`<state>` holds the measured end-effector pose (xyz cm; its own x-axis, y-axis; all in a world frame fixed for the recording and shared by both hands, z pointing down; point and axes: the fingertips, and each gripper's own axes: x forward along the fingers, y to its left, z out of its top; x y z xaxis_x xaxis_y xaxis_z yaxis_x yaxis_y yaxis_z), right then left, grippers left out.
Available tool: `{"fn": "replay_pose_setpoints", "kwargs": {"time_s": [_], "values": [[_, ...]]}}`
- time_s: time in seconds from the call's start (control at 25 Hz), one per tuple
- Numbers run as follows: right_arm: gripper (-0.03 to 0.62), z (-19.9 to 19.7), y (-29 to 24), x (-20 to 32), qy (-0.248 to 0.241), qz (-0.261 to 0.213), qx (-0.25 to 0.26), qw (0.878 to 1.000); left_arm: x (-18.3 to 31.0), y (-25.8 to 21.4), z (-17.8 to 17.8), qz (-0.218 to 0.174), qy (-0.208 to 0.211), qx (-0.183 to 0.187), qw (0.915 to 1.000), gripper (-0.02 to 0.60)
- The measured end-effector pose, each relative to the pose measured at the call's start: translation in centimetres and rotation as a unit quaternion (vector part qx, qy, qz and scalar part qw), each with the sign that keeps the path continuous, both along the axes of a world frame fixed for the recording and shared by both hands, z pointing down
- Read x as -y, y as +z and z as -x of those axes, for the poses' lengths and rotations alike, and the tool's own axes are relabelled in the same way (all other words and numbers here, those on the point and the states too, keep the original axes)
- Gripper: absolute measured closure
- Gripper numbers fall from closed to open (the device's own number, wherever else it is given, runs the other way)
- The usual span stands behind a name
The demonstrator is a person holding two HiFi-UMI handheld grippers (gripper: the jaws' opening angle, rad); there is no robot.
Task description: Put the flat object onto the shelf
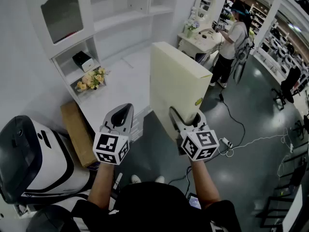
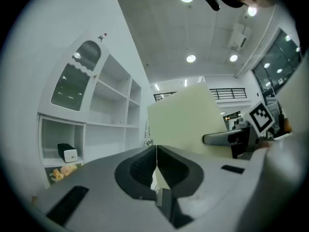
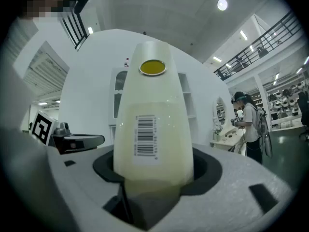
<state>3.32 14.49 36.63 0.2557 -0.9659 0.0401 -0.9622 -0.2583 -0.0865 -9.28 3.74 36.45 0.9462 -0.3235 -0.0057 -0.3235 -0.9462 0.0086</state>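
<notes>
Cream card fills the right gripper, whose jaws stand well apart and clamp the lower end of the box between their pads. The box is a broad, thin slab with plain matt faces and sharp corners. Its narrow edge faces this gripper and carries a white barcode label low down and a round yellow sticker further up. In the head view the right gripper holds the box on edge in the air above the dark floor. The long axis rises from the jaws, up and forward toward the shelf, and one wide face is turned to the left gripper. That gripper hangs just beside the box without touching it. In its own view the left gripper has its jaws pressed together with nothing between them, and the box shows past them as a pale tilted panel. The shelf is white, with open compartments. One low compartment holds a small black-and-white case, and flowers lie below it. A brown carton sits on the floor near the left gripper. A person stands well apart at a white table beyond the box.
</notes>
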Motion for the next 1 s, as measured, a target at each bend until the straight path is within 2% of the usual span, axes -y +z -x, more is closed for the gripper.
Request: {"fn": "replay_pose_setpoints", "kwargs": {"time_s": [0.24, 0.52, 1.0], "values": [[0.309, -0.1, 0.1, -0.3, -0.002, -0.001, 0.001, 1.000, -0.4, 0.0, -0.1, -0.005, -0.006, 0.002, 1.0000, 0.575], [0.304, -0.7, -0.4, -1.0, -0.011, -0.015, 0.005, 1.000, -0.8, -1.0, -0.1, -0.005, -0.024, -0.020, 0.9995, 0.575], [0.304, -2.9, 0.4, -3.3, -0.039, -0.016, 0.013, 0.999, -3.7, 0.5, -2.6, -0.001, -0.039, 0.001, 0.9992, 0.575]]}}
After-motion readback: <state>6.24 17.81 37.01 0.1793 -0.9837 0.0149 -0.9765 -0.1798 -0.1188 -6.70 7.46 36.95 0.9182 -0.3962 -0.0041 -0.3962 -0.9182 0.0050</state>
